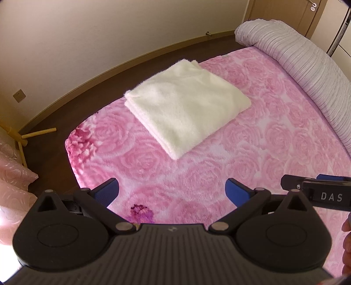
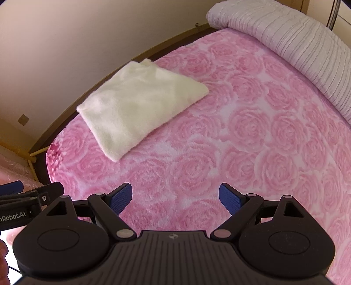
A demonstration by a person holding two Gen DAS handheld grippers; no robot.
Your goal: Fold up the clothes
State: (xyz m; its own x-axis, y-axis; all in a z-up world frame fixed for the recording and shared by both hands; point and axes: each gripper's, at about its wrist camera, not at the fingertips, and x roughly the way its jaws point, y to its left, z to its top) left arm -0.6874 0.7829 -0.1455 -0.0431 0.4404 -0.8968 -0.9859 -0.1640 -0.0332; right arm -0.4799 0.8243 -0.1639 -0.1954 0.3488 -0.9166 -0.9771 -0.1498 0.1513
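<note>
Both grippers (image 1: 172,193) (image 2: 175,198) agape above bedspread (image 2: 252,136)

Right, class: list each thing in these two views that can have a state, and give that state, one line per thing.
Cream cloth: folded into a neat stack, lying flat on the bed.
Pink blanket: spread flat over the bed.
Grey quilt: rolled up along the far side.
Left gripper: open, holding nothing.
Right gripper: open, holding nothing.
Door: closed.

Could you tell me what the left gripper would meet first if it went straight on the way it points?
Probably the pink blanket just short of the folded cream cloth; the left gripper is open and empty. Depth is unclear, so it might reach the cloth's near corner.
</note>
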